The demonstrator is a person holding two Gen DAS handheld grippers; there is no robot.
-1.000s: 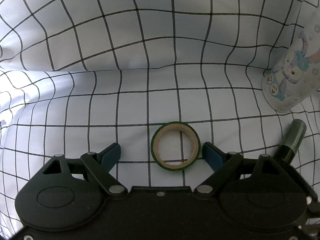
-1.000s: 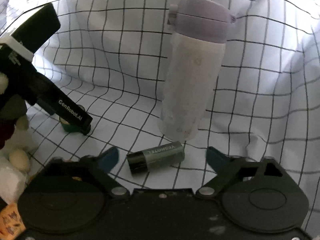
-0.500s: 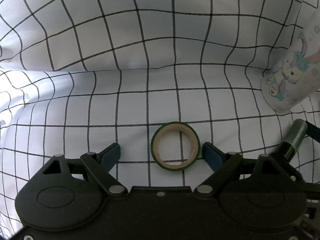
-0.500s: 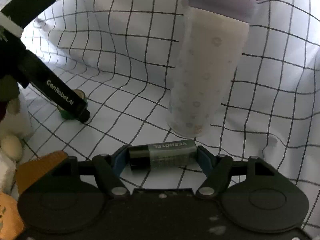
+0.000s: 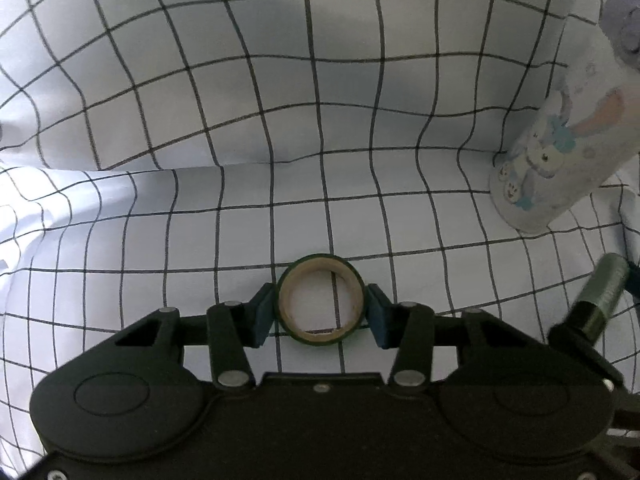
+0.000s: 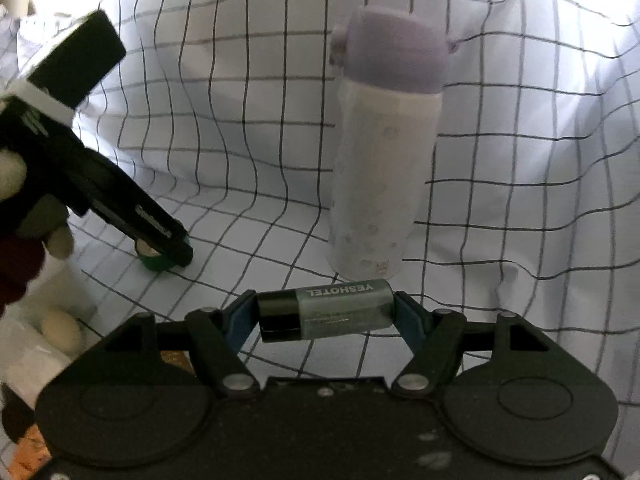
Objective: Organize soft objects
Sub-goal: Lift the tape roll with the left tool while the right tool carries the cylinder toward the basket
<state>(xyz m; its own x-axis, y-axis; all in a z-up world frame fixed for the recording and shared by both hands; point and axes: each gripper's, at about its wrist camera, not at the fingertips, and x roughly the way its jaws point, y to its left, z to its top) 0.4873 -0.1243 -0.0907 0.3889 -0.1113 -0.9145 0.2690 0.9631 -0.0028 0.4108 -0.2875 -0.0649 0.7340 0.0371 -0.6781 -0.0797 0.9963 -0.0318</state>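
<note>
My left gripper [image 5: 320, 308] is shut on a green tape roll [image 5: 320, 334] that rests on the white checked cloth [image 5: 280, 120]. Its blue fingers [image 5: 262, 312] press the roll from both sides. The roll also shows in the right wrist view [image 6: 154, 262] under the left gripper [image 6: 176, 246]. My right gripper [image 6: 324, 310] is shut on a grey and black battery [image 6: 324, 308] marked YESHOTEL, held end to end a little above the cloth. The battery also shows in the left wrist view [image 5: 602, 292] at the right edge.
A white bottle [image 6: 380, 172] with a lilac lid stands upright just behind the battery; it also shows in the left wrist view [image 5: 560, 152] with a rabbit print. Pale soft items [image 6: 60, 332] lie at the left edge of the right wrist view. The cloth rises in folds behind.
My left gripper has closed on the tape roll. My right gripper closed on the battery earlier and has lifted it slightly off the cloth.
</note>
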